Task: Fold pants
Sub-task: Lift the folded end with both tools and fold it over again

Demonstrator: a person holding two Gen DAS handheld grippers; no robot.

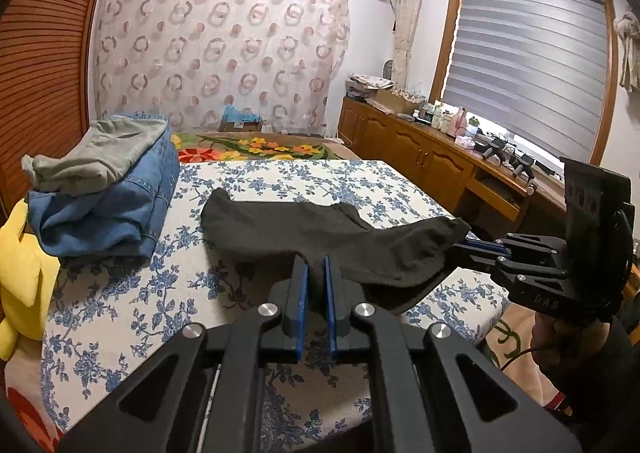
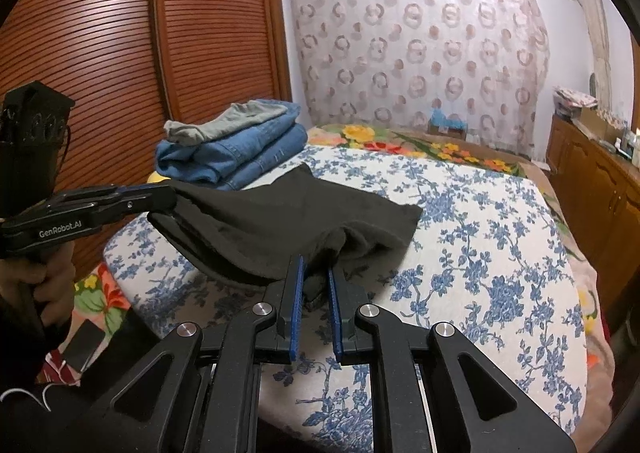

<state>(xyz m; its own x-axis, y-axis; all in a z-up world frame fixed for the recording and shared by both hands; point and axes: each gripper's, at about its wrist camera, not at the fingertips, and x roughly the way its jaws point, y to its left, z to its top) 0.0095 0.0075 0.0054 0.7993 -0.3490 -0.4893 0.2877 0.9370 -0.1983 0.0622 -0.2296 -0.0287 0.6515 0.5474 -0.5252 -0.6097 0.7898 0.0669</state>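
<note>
We see no real container here; the nearest thing to one is the cardboard box (image 1: 241, 125) on the floor by the patterned curtain (image 1: 224, 49), with something blue sticking out of it. On the blue-flowered cover (image 1: 120, 293) sits a stack of folded jeans (image 1: 104, 209) with a grey garment (image 1: 100, 157) on top. Our black pants (image 1: 320, 237) lie just beside that stack, their near edge lifted off the cover and the far end still resting on it. Our left gripper (image 1: 316, 265) pinches one lifted corner, its blue pads clamped on the cloth. Our right gripper (image 2: 316, 273) grips the other corner in the same way. Both point forward and somewhat downward, side by side, with the cloth stretched between them.
</note>
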